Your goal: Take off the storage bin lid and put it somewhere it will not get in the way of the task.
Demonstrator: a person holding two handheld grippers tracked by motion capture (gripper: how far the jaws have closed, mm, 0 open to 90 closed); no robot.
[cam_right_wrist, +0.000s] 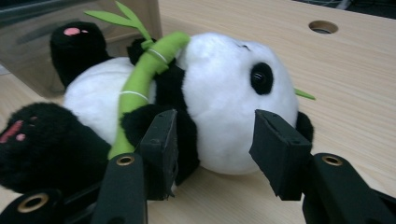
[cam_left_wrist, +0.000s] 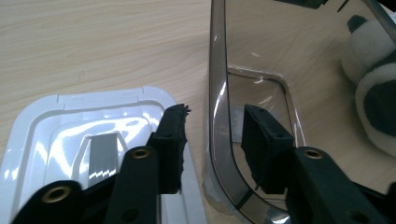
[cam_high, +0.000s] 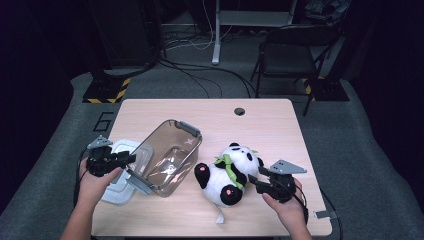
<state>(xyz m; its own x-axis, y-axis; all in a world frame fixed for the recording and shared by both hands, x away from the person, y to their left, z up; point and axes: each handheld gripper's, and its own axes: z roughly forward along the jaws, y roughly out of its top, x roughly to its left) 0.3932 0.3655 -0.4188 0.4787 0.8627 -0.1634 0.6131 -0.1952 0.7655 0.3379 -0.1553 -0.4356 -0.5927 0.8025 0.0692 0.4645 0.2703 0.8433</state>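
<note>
Reading from the left edge of the worktop (cam_high: 270,120) to the right:
Lid: a white plastic lid (cam_high: 119,172) lies flat near the left edge, partly under the left hand; in the left gripper view (cam_left_wrist: 70,144) it sits just beside the container wall.
Left gripper: the left gripper (cam_high: 131,160) is held level, its jaws astride the near-left rim of the container.
Left jaws: one jaw stands outside the wall, over the lid, and the other inside; a gap shows on the outer side, so the wall lies between them unclamped. No firm grip is visible.
Container: a clear smoky plastic container (cam_high: 167,155) rests left of centre, tilted, with grey latches at its far and near ends; its wall (cam_left_wrist: 217,93) runs upright between the left jaws.
Panda: a plush panda (cam_high: 230,172) holding a green bamboo stalk (cam_right_wrist: 144,74) lies on its back right of centre, just beside the container.
Right gripper: the right gripper (cam_high: 253,180) sits near the front right corner, pointing at the panda (cam_right_wrist: 224,107).
Right jaws: partly open, flanking the panda's head without visible pressure; nothing is held.
</note>
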